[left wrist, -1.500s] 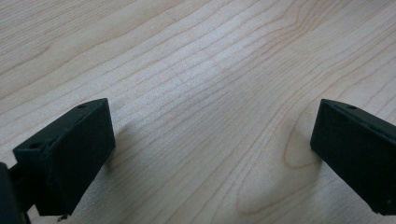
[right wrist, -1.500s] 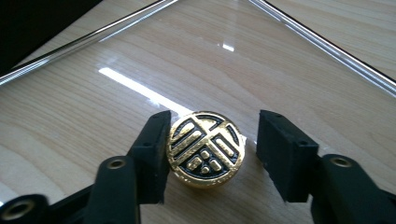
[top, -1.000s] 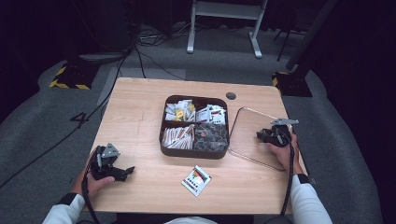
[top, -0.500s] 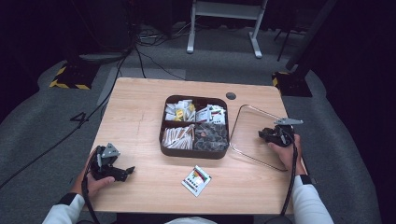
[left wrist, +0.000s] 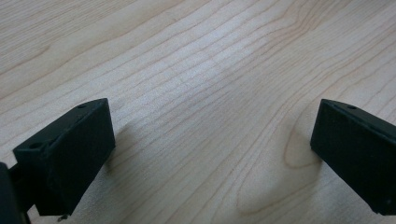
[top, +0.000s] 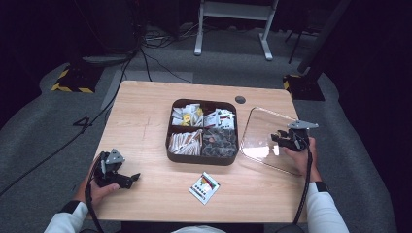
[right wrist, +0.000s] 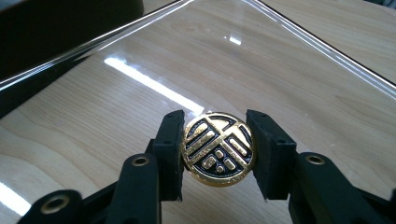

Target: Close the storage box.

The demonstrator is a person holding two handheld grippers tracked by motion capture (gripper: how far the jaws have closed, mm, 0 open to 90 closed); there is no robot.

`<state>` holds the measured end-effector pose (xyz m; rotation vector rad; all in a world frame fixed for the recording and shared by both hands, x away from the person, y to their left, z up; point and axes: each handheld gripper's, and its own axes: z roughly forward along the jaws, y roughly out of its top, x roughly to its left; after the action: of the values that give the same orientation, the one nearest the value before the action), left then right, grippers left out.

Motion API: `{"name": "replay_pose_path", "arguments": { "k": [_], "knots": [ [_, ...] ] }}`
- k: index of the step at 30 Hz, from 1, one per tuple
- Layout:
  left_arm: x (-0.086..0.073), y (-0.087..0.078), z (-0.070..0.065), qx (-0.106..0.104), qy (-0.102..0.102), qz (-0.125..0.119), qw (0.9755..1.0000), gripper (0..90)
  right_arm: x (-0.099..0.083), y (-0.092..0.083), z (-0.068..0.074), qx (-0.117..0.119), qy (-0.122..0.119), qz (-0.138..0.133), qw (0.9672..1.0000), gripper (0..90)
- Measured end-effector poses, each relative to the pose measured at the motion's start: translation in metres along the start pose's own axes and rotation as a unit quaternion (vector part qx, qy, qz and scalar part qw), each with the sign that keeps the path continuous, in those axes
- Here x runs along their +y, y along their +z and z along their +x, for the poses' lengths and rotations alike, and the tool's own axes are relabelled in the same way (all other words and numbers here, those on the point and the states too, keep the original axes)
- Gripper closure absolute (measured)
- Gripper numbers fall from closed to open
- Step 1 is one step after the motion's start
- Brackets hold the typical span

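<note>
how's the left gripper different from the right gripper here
The left gripper has its black jaws spread wide with only bare wood between them; the right gripper is shut on the round gold-and-black knob of the clear transparent lid.
The left gripper sits near the front left corner of the light wooden table; the right gripper is at the right side, beside the dark four-compartment box.
Both are held by a hand.
</note>
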<state>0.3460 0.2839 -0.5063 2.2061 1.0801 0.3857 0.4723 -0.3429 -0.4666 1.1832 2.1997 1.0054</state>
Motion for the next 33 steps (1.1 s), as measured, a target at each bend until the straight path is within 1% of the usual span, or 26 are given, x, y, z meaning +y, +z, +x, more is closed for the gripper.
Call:
{"name": "replay_pose_path", "arguments": {
  "k": [4,7,10,17,22,24,33],
  "knots": [
    [0.0,0.0,0.0,0.0,0.0,0.0,1.0,0.1,0.005,-0.005,0.001,-0.004,-0.007,-0.007,0.9999,59.7],
    [0.0,0.0,0.0,0.0,0.0,0.0,1.0,0.1,0.008,-0.009,0.001,-0.002,-0.008,-0.014,0.9999,59.7],
    [0.0,0.0,0.0,0.0,0.0,0.0,1.0,0.1,0.012,-0.014,0.001,-0.004,-0.011,-0.019,0.9998,59.7],
    [0.0,0.0,0.0,0.0,0.0,0.0,1.0,0.1,0.022,-0.023,0.005,0.004,-0.021,-0.024,0.9995,59.7],
    [0.0,0.0,0.0,0.0,0.0,0.0,1.0,0.1,0.033,-0.027,0.009,0.005,-0.032,-0.017,0.9993,59.7],
    [0.0,0.0,0.0,0.0,0.0,0.0,1.0,0.1,0.038,-0.03,0.011,0.01,-0.035,-0.02,0.9992,59.7],
    [0.0,0.0,0.0,0.0,0.0,0.0,1.0,0.1,0.055,-0.037,0.019,0.016,-0.047,-0.026,0.9984,59.7]
  ]
}}
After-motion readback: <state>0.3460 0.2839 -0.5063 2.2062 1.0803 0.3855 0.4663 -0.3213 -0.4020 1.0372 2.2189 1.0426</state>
